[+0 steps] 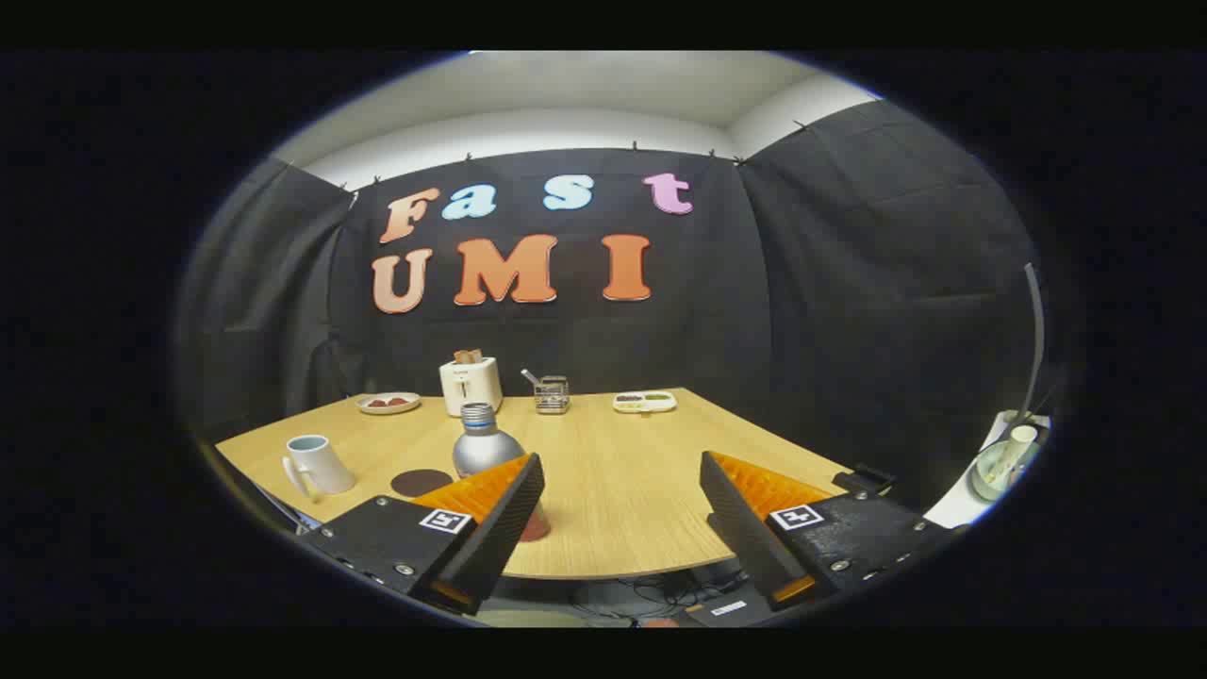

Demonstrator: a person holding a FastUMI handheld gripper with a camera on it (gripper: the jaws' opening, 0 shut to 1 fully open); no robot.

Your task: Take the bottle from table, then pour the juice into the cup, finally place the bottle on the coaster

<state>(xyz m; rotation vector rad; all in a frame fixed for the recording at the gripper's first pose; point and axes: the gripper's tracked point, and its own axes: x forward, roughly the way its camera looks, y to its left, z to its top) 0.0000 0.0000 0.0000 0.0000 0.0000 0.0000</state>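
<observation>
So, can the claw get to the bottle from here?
Probably yes. The claw is open, nothing between its fingers. The bottle stands just beyond the left finger, off the gap's line, so it must shift left first.

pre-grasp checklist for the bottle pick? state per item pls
1. Gripper fingers open wide with nothing between them: ok.
2. Silver bottle upright on the wooden table: ok.
3. Bottle lined up between the fingers: not ok, it stands behind the left finger, partly hidden by it.
4. White mug upright, standing apart from the bottle on its left: ok.
5. Dark round coaster free, between mug and bottle: ok.
6. Bottle cap on or off: cannot tell; the neck threads show, the opening does not.
</observation>
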